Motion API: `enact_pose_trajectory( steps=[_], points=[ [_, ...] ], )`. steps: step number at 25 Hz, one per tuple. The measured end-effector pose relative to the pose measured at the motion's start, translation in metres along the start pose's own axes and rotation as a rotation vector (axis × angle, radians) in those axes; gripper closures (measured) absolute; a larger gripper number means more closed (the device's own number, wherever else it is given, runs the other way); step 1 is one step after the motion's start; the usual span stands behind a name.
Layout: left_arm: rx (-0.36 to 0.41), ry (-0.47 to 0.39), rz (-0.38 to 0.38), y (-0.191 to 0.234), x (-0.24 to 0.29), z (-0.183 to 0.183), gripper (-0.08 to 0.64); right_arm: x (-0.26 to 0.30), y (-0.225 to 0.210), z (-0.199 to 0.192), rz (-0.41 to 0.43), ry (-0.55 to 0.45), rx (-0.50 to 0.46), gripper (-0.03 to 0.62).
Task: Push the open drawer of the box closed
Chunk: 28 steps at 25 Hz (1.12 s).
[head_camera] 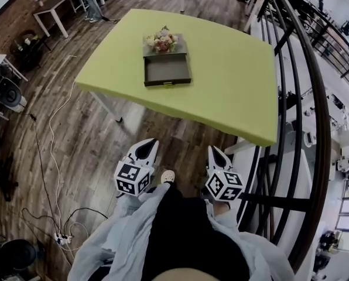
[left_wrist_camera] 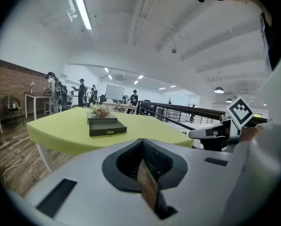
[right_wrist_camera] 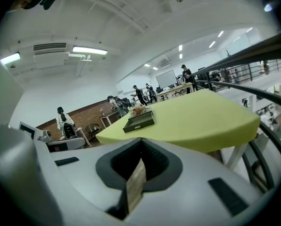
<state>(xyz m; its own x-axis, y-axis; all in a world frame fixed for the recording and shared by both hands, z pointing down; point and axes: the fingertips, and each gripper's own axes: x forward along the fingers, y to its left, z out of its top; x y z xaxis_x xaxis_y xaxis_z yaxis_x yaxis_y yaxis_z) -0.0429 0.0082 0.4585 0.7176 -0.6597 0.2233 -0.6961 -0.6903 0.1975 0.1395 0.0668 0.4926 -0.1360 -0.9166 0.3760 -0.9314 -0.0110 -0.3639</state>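
1. While the drawer (head_camera: 167, 70) stands pulled out of the box (head_camera: 179, 43) on the green table (head_camera: 239, 81), both grippers hang over the wooden floor (head_camera: 86, 139), well apart from the table.
2. The left gripper (head_camera: 145, 149) has its fingers pressed together, holding nothing.
3. The right gripper (head_camera: 216, 156) likewise has its fingers closed and empty.
4. Flowers (head_camera: 161, 40) sit on top of the box.

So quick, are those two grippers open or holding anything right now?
Left gripper: closed, holding nothing.
Right gripper: closed, holding nothing.
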Motion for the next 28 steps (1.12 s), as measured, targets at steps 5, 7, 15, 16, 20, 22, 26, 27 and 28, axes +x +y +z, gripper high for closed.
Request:
enact_pose_trajectory(
  steps=[5, 7, 15, 16, 20, 22, 26, 27, 28],
  points=[
    [0.011, -0.001, -0.019, 0.026, 0.030, 0.014, 0.545, 0.032, -0.005, 0.025, -0.040, -0.027, 0.019, 0.584],
    [0.012, 0.001, -0.026, 0.036, 0.040, 0.017, 0.545, 0.044, -0.006, 0.029, -0.048, -0.027, 0.024, 0.584],
    [-0.004, 0.028, -0.049, 0.063, 0.058, 0.012, 0.545, 0.072, -0.001, 0.028, -0.073, -0.009, 0.045, 0.584],
    [-0.008, 0.031, -0.052, 0.064, 0.058, 0.011, 0.545, 0.072, -0.001, 0.028, -0.076, -0.008, 0.046, 0.584],
    [-0.023, 0.051, -0.060, 0.065, 0.059, 0.002, 0.545, 0.071, -0.003, 0.026, -0.090, 0.002, 0.049, 0.584],
    [-0.030, 0.067, -0.061, 0.065, 0.060, -0.005, 0.545, 0.071, -0.006, 0.022, -0.099, 0.015, 0.056, 0.584],
    [-0.038, 0.084, -0.066, 0.063, 0.056, -0.012, 0.545, 0.073, -0.004, 0.018, -0.098, 0.036, 0.051, 0.584],
    [-0.042, 0.085, -0.063, 0.065, 0.056, -0.014, 0.545, 0.075, -0.002, 0.018, -0.089, 0.038, 0.051, 0.584],
    [-0.046, 0.087, -0.059, 0.067, 0.056, -0.015, 0.545, 0.078, 0.000, 0.017, -0.077, 0.038, 0.056, 0.584]
  ],
)
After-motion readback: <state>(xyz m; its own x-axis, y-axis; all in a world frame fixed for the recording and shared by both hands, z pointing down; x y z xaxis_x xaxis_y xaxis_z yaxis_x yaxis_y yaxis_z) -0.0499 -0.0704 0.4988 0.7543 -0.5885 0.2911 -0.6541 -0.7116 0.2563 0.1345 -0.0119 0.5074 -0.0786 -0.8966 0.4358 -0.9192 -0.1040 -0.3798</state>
